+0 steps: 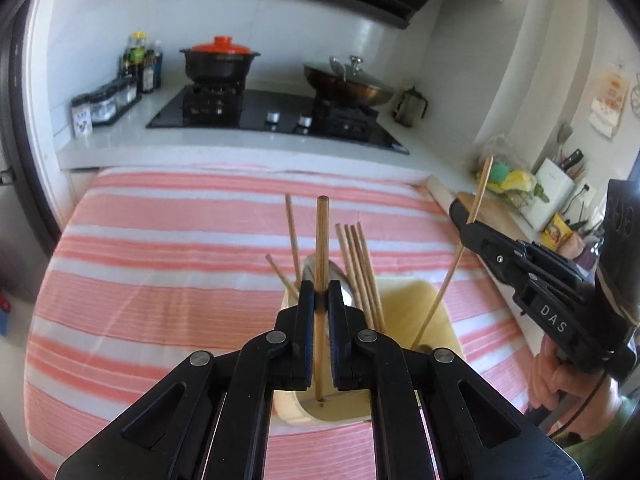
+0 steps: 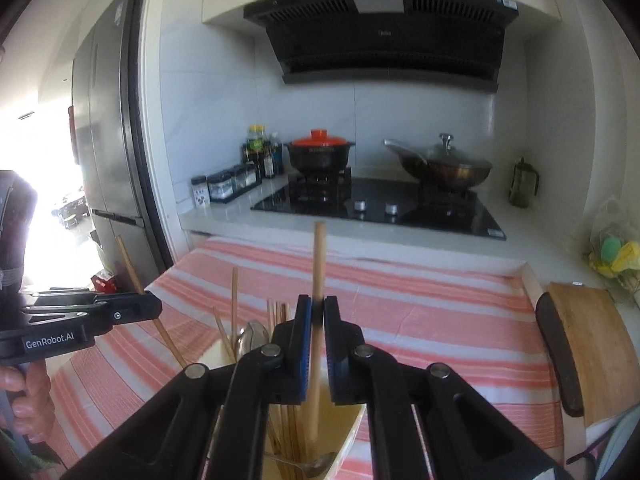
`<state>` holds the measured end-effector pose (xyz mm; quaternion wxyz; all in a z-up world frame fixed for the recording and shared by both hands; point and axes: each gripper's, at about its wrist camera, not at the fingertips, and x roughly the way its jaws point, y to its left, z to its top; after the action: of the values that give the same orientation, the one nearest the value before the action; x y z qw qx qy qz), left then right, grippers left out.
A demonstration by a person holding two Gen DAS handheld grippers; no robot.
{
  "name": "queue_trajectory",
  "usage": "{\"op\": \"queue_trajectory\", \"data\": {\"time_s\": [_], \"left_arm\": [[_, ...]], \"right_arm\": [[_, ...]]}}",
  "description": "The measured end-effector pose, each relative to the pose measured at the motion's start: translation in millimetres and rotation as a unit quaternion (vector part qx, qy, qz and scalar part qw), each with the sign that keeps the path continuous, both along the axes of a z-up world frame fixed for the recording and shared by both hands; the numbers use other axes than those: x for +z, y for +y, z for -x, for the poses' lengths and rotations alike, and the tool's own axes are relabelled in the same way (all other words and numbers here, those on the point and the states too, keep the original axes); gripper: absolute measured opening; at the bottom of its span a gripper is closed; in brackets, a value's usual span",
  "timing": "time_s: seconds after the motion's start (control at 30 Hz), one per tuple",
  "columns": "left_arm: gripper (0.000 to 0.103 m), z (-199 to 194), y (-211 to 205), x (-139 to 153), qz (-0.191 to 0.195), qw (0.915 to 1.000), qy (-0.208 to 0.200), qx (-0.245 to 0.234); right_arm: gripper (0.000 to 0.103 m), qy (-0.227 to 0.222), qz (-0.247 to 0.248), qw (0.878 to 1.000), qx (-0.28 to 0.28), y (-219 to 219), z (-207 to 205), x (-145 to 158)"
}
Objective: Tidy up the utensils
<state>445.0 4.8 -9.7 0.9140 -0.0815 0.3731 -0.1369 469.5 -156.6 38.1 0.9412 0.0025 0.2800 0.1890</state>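
Left black tongs (image 1: 320, 300) clamped on a darker brown wooden chopstick (image 1: 322, 240), upright, lower end down inside the cream plastic utensil holder (image 1: 436, 312). The holder sits on the pink-and-white striped cloth (image 1: 180, 248) over the bench and contains several more wooden chopsticks (image 1: 360, 264) and a metal spoon. Right black tongs (image 1: 464, 216) at right edge grip a pale thin wooden chopstick (image 1: 482, 188), slanted, tip in the holder.

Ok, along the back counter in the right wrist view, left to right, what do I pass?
Spice jars → sauce bottles → red-lidded black pot → lidded wok → glass press pot → bag of sponges.
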Motion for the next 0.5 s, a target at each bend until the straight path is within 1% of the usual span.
{"op": "queue_trajectory", "data": {"time_s": [0.03,0.07,0.1,0.13,0.17,0.2,0.23,0.27,0.3,0.33,0.37,0.4,0.43,0.5], "left_arm": [[0.008,-1.6,-1.6,-4.6,-0.008,0.9999,0.007,0.001],[0.013,-2.4,-2.9,-8.6,-0.018,0.9997,0.014,0.001],[0.032,-1.9,-3.2,-9.9,-0.023,0.9996,0.016,0.002],[0.055,2.7,-1.6,-9.0,-0.026,0.9996,0.01,0.005],[0.064,7.9,0.5,-5.8,-0.026,0.9996,-0.002,0.012],[0.077,17.5,3.7,-1.6,-0.025,0.9993,-0.019,0.019],[0.083,25.1,6.6,1.4,-0.023,0.999,-0.032,0.023],[0.085,34.2,8.9,5.9,-0.021,0.9986,-0.042,0.024],[0.089,42.7,11.0,10.3,-0.022,0.9981,-0.052,0.026],[0.094,53.0,12.9,15.3,-0.024,0.9973,-0.063,0.029],[0.096,68.6,14.1,21.0,-0.028,0.9957,-0.082,0.033],[0.099,78.3,14.7,25.6,-0.034,0.9939,-0.098,0.038],[0.1,93.3,14.1,30.2,-0.041,0.9916,-0.115,0.041],[0.1,115.7,11.8,37.0,-0.055,0.9888,-0.134,0.036]], "right_arm": [[0.009,0.021,0.003,1.0,0.002,0.4,-5.6,-7.5],[0.009,0.044,0.001,0.999,0.004,0.7,-10.3,-15.3],[0.01,0.058,0.0,0.998,0.001,0.0,-12.7,-20.9],[0.018,0.065,0.0,0.998,-0.003,-2.0,-12.1,-25.1],[0.025,0.067,0.0,0.998,-0.006,-3.3,-9.0,-26.7],[0.025,0.063,-0.002,0.998,-0.008,-5.7,-3.3,-25.1],[0.025,0.057,-0.004,0.998,-0.009,-8.1,3.7,-21.0],[0.026,0.05,-0.006,0.999,-0.007,-10.3,11.4,-14.9],[0.027,0.041,-0.006,0.999,-0.007,-12.2,18.7,-8.8],[0.033,0.029,-0.007,1.0,-0.008,-14.1,29.0,-0.7],[0.042,0.013,-0.009,1.0,-0.009,-16.3,41.1,8.1],[0.046,-0.005,-0.012,1.0,-0.008,-17.4,52.0,16.3],[0.048,-0.022,-0.011,1.0,-0.007,-18.2,65.0,24.3],[0.048,-0.042,-0.007,0.999,0.0,-17.5,87.4,36.0]]}}
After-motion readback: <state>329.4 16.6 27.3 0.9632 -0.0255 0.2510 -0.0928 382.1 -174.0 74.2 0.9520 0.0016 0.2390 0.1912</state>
